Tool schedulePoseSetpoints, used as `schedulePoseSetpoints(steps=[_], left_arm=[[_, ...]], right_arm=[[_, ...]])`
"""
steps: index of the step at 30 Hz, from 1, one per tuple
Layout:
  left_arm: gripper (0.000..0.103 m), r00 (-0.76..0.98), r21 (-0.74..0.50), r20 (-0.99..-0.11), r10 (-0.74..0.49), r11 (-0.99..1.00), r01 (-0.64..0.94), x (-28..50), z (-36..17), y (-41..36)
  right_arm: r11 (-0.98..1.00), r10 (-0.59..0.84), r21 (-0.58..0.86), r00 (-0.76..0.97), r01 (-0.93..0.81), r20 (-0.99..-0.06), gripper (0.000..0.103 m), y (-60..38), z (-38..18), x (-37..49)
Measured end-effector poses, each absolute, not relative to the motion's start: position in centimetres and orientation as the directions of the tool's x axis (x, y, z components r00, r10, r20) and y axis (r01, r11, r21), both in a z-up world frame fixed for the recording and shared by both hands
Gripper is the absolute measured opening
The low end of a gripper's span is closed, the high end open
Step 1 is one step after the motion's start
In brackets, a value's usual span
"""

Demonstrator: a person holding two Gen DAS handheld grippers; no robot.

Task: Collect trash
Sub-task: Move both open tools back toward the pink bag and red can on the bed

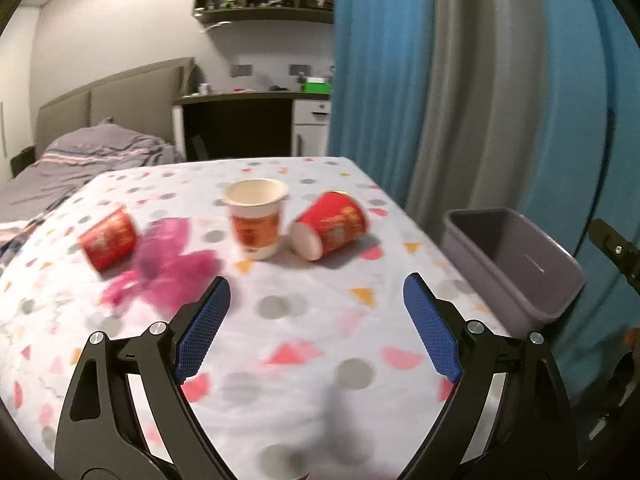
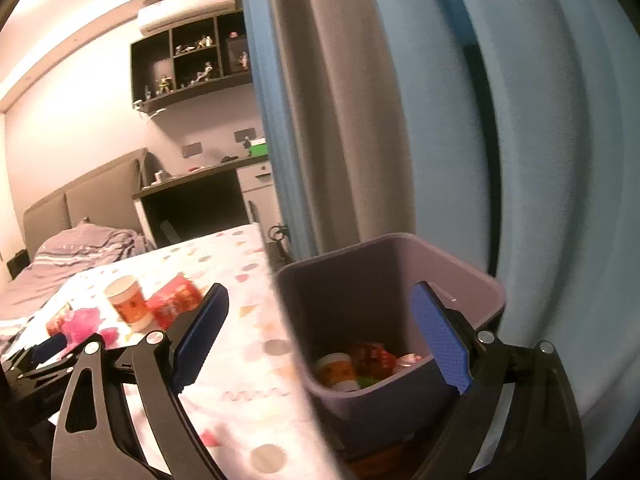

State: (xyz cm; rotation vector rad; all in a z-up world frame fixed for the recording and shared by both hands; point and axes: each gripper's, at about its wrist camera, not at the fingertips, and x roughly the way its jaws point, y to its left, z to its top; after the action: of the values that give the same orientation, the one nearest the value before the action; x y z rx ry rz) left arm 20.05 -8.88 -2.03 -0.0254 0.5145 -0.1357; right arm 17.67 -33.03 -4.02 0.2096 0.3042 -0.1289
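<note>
On the patterned tablecloth [image 1: 304, 320] an upright white and orange paper cup [image 1: 256, 216] stands next to a red cup [image 1: 332, 224] lying on its side. Further left lie another tipped red cup [image 1: 108, 240] and a crumpled pink wrapper [image 1: 168, 268]. My left gripper [image 1: 316, 284] hovers open over the cloth, short of the cups, with nothing between its blue pads. My right gripper [image 2: 320, 292] stands open above the grey bin [image 2: 360, 280], also with nothing between its pads. In the bin lie a cup [image 2: 336, 368] and red trash [image 2: 372, 356].
The grey bin [image 1: 512, 256] stands off the table's right edge, against blue and grey curtains [image 1: 440, 80]. A bed [image 1: 80, 152] lies beyond the table's left side, with a desk and shelves at the back. The left gripper [image 2: 44, 352] shows low left in the right wrist view.
</note>
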Motion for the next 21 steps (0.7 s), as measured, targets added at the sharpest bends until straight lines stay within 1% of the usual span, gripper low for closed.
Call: schedulePoseSetpoints(steps=[5, 21], left_arm=[[0.087, 0.871, -0.063, -0.484, -0.087, 0.996, 0.064, 19.1, -1.8, -5.3], [0.087, 0.881, -0.089, -0.468, 0.075, 0.987, -0.131, 17.6, -1.7, 5.4]], right_arm=[[0.975, -0.039, 0.197, 0.951, 0.104, -0.308, 0.089, -29.9, -4.0, 17.6], [0.983, 0.155, 0.142, 0.933, -0.113, -0.325, 0.089, -18.5, -3.9, 19.3]])
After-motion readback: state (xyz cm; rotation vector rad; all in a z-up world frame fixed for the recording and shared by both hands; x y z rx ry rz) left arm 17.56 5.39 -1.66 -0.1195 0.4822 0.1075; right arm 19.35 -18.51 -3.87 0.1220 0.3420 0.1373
